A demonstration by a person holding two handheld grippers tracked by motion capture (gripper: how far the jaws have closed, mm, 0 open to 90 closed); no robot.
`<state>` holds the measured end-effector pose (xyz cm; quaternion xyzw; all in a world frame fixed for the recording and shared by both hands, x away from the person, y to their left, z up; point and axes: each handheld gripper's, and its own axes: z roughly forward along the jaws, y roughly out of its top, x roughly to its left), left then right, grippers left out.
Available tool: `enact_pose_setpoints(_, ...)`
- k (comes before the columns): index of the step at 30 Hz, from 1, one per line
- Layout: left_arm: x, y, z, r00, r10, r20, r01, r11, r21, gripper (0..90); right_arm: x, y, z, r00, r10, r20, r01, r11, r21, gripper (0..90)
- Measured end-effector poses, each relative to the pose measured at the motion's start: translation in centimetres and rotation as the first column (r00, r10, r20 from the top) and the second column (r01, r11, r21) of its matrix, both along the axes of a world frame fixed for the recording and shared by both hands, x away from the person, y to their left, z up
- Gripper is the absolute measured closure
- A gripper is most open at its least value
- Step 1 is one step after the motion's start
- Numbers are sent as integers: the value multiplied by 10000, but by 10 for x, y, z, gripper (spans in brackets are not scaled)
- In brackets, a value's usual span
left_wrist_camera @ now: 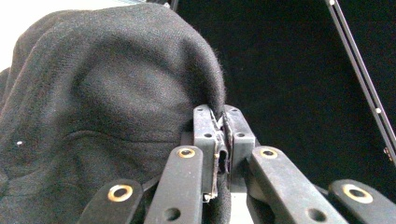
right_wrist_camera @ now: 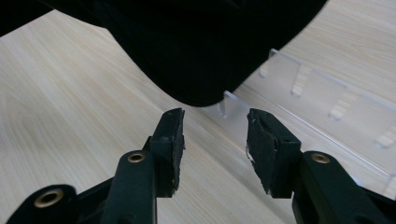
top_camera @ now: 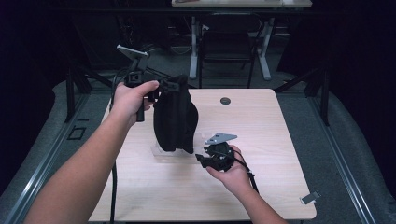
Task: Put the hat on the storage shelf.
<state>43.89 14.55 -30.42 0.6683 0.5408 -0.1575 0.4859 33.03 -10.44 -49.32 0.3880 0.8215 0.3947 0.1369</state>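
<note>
While hanging, black cloth point(left_wrist_camera: 107, 102) fills left claw point(left_wrist_camera: 219, 140).

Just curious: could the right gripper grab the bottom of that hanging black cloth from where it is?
Probably yes: the right gripper is open, and the black cloth hangs just ahead of its jaws, nothing between them.

Dim room, near-black surround; light from above falls on the bench point(top_camera: 261, 140), evenly lit, soft shadows only. Black cloth point(top_camera: 173, 116) reads as a flat dark mass in the high view, weave sharp in the left gripper view. Blown-out white at that view's top-left corner. Clear plastic tray point(right_wrist_camera: 327, 112) slightly soft, faint glare on its edges.
</note>
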Motion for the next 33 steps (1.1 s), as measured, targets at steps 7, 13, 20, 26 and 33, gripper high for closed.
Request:
enact_pose_setpoints(7, 0, -3, 0, 10000, -83, 28, 83, 10000, -9, 858, 0, 12, 1, 9998, 213, 6, -213, 9996, 161, 557)
enact_pose_setpoints(13, 0, -4, 0, 9999, -104, 87, 104, 9999, 22, 858, 2, 23, -3, 9994, 336, -27, -336, 9993, 187, 570)
enact_pose_setpoints(20, -1, -9, 0, 9999, -102, 59, 102, 9999, 4, 858, 5, 29, -4, 9993, 353, -79, -351, 9993, 163, 606)
enact_pose_setpoints(26, -1, -15, 0, 9998, -169, 87, 169, 9999, 5, 858, 5, 36, -4, 9999, 165, 17, -166, 9992, 350, 630)
enact_pose_setpoints(33, -1, -21, -1, 9996, -253, 118, 253, 9997, -19, 858, 5, 37, 1, 10000, -28, 57, 25, 9991, 434, 675)
